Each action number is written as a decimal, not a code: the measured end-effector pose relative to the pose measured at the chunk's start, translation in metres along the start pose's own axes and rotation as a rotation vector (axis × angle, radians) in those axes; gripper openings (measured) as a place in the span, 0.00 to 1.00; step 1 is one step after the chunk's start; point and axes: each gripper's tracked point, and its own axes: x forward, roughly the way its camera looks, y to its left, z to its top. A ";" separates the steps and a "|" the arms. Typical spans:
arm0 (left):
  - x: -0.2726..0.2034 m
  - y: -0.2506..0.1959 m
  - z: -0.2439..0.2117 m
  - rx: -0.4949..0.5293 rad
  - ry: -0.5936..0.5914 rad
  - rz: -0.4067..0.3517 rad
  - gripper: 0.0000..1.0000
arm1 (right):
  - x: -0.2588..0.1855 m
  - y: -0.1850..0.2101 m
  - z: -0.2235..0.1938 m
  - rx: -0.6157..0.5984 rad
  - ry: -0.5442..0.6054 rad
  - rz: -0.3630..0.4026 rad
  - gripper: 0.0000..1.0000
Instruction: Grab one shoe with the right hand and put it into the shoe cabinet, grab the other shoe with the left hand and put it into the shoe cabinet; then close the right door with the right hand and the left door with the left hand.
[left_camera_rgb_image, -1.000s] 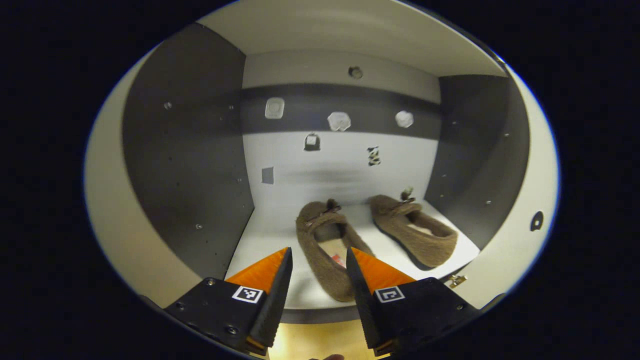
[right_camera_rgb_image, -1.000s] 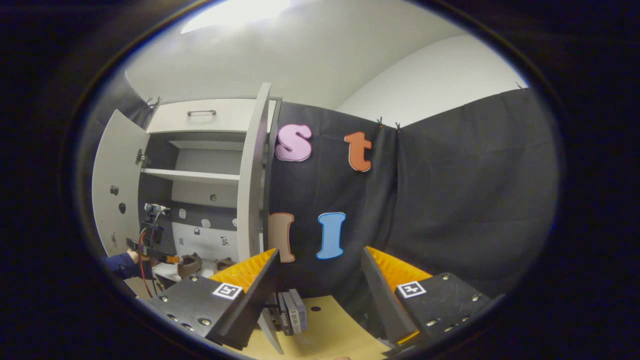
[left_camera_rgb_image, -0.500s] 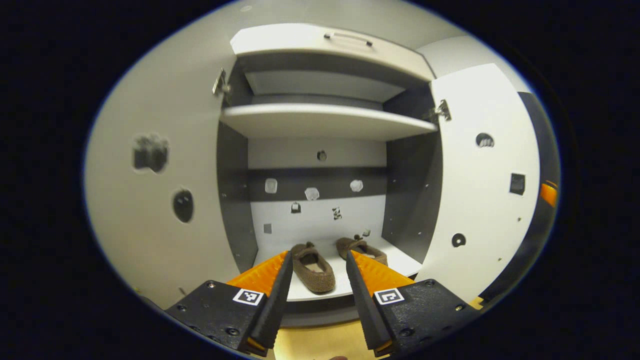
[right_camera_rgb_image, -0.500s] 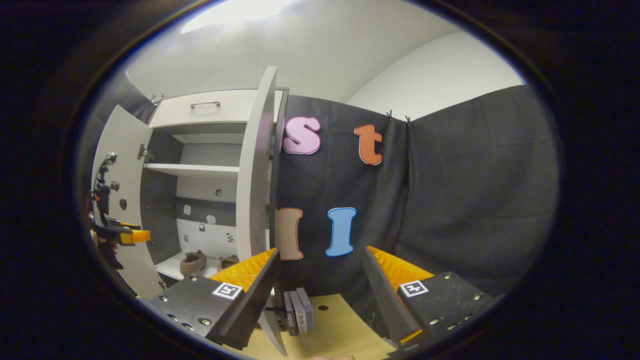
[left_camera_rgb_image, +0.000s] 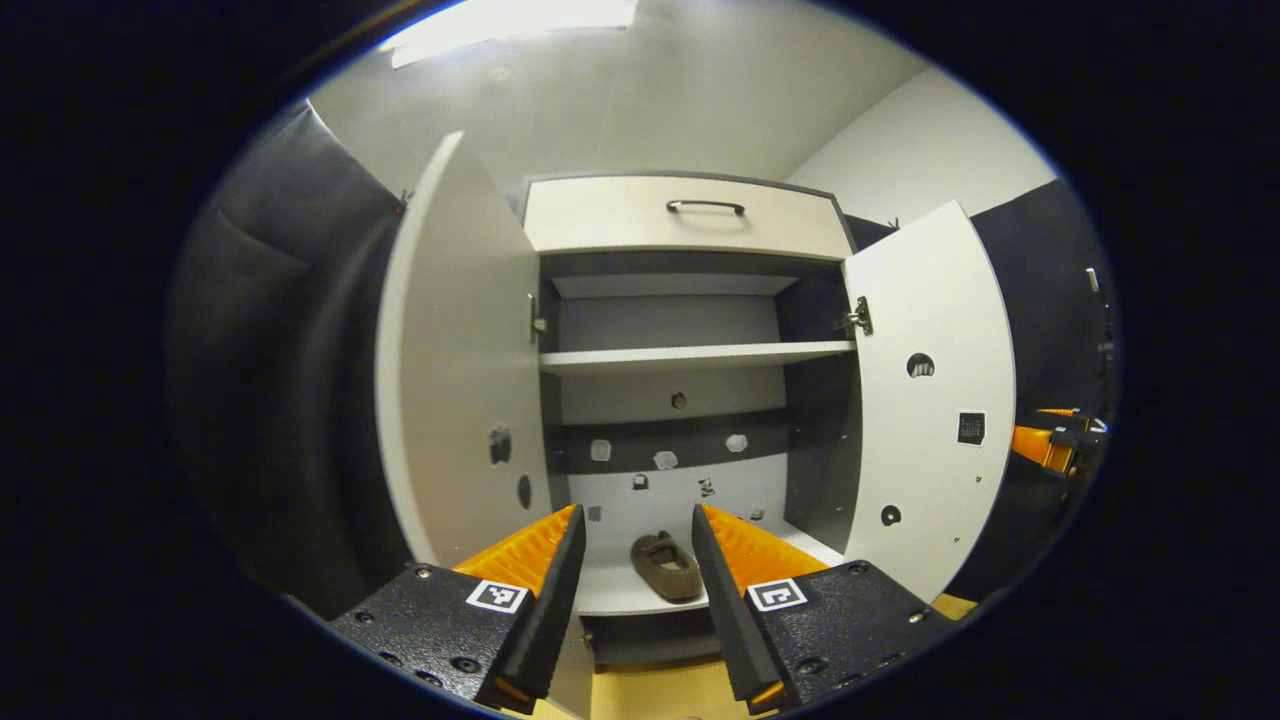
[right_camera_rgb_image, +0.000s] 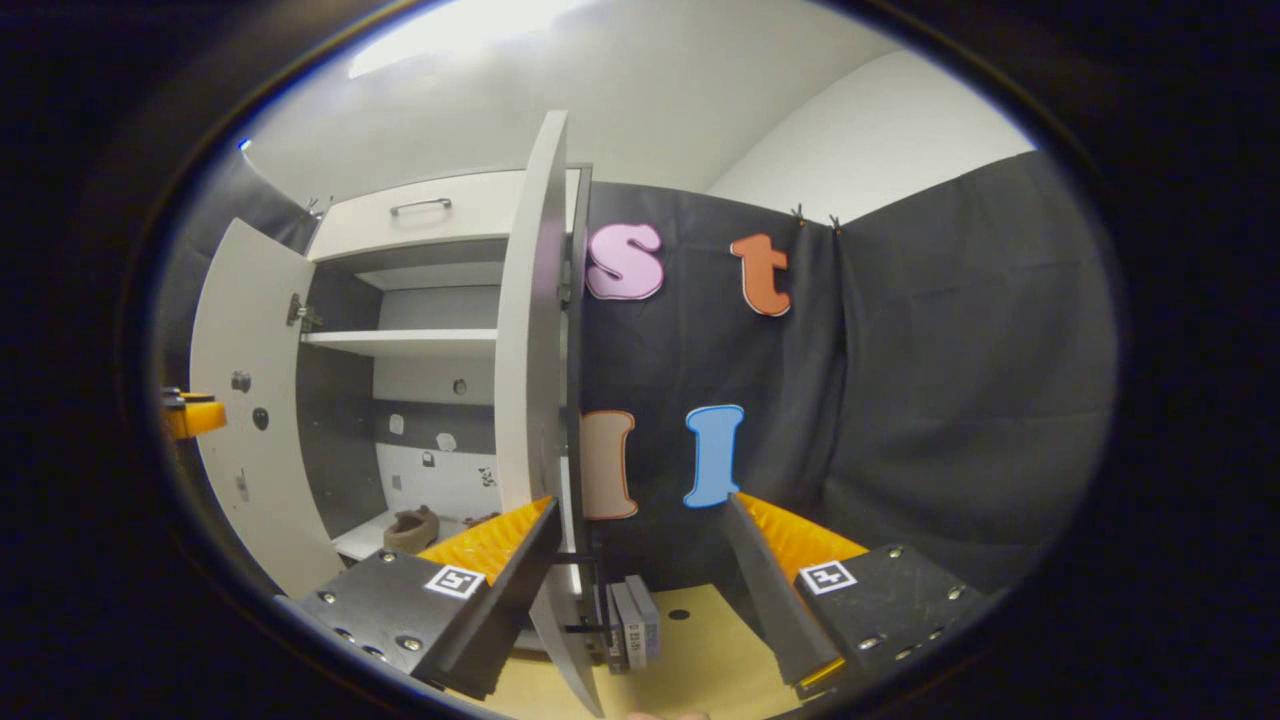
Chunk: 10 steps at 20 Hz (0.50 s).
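— Black cloth hangs behind a pale shoe cabinet (left_camera_rgb_image: 690, 215). How does it stand, going left to right?

— In the left gripper view the left door (left_camera_rgb_image: 455, 360) is swung wide, then comes the open interior with one middle shelf (left_camera_rgb_image: 690, 355), then the right door (left_camera_rgb_image: 935, 390), also wide open. A drawer front with a dark handle (left_camera_rgb_image: 705, 207) runs across the top.

— And the shoes?

— One brown shoe (left_camera_rgb_image: 666, 566) lies on the bottom shelf (left_camera_rgb_image: 610, 590), its long axis running front to back, the rounded end nearer the camera. In the right gripper view a brown shoe (right_camera_rgb_image: 412, 529) rests low inside the cabinet, and a sliver of the second shoe (right_camera_rgb_image: 482, 520) shows just to its right; which way that one points I cannot tell.

— The left hand-held gripper?

— The left hand-held gripper (left_camera_rgb_image: 628, 540) is spread wide, nothing between its fingers, well back from the cabinet, framing the shoe.

— The right one?

— The right hand-held gripper (right_camera_rgb_image: 640, 530) is also parted wide and holds nothing. The right door's edge (right_camera_rgb_image: 530, 350) rises just beyond its left finger, near but apart. Grey blocks (right_camera_rgb_image: 630, 625) stand on the yellow floor (right_camera_rgb_image: 700, 650) between the fingers.
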 end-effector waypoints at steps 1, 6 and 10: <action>-0.010 0.009 0.004 -0.002 -0.008 0.024 0.67 | 0.002 -0.001 0.001 -0.001 0.000 0.002 0.96; -0.041 0.073 0.009 -0.020 -0.031 0.202 0.65 | 0.003 0.010 0.003 -0.032 0.001 0.050 0.96; -0.057 0.118 0.001 -0.033 -0.019 0.329 0.65 | 0.001 0.024 0.001 -0.025 0.002 0.086 0.95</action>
